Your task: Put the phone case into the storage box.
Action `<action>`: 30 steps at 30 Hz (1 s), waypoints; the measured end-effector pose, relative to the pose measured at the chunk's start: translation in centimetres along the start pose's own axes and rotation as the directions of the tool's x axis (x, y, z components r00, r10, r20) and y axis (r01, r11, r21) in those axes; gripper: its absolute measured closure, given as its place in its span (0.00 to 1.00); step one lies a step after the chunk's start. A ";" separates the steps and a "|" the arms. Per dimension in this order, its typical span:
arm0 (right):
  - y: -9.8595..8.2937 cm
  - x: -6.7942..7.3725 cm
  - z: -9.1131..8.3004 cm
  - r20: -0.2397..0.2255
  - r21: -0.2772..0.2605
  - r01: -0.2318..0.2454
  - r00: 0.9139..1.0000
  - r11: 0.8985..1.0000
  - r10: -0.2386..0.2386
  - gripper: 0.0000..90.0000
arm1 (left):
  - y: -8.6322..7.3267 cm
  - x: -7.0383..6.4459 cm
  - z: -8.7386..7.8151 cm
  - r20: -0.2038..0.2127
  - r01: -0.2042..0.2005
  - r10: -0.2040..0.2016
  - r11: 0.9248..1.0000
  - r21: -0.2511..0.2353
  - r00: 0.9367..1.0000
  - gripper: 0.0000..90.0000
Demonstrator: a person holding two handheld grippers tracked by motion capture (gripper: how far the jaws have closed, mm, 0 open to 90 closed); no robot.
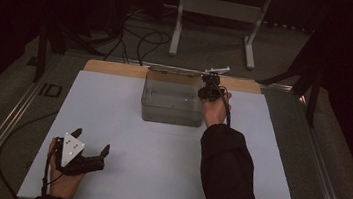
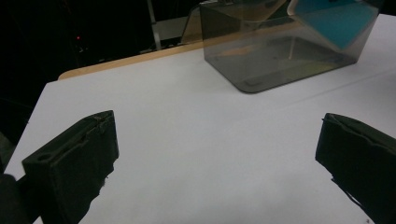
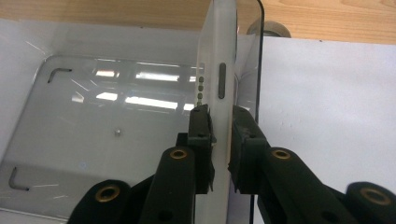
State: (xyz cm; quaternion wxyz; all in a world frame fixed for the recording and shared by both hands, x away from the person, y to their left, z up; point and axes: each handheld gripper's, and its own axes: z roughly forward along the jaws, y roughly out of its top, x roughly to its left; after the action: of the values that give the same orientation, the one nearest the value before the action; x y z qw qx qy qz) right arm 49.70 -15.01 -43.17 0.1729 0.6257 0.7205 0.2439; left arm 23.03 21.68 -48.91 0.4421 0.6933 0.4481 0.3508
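A smoky see-through box (image 1: 171, 104) stands open-topped at the far middle of the white table (image 1: 126, 124). My right gripper (image 1: 210, 87) reaches over the box's right wall. In the right gripper view, my right gripper (image 3: 219, 114) is shut on the edge of a white phone (image 3: 219, 51), held edge-up just inside that wall, with its port and speaker holes facing me. From the left gripper view the phone's blue face (image 2: 336, 21) shows through the box (image 2: 261, 70). Near the table's front left corner, my left gripper (image 1: 91, 141) stands open and holds nothing (image 2: 217, 126).
A wooden strip (image 1: 117, 68) runs along the table's far edge behind the box. The box floor (image 3: 116, 112) is bare except for small marks at its corners. Beyond the table are cables (image 1: 146, 40) and a white stand (image 1: 219, 14) on the dark floor.
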 end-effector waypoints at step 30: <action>0.0 0.8 0.3 0.022 0.018 0.029 0.999 0.999 -0.029 0.89 | 0.0 0.0 0.0 0.000 0.002 -0.002 1.000 0.000 1.000 0.00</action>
State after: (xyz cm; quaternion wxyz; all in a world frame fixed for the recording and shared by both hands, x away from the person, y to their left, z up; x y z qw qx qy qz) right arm 49.74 -14.20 -43.37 0.1788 0.6195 0.7296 0.2280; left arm 23.04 21.68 -48.91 0.4424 0.6929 0.4490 0.3501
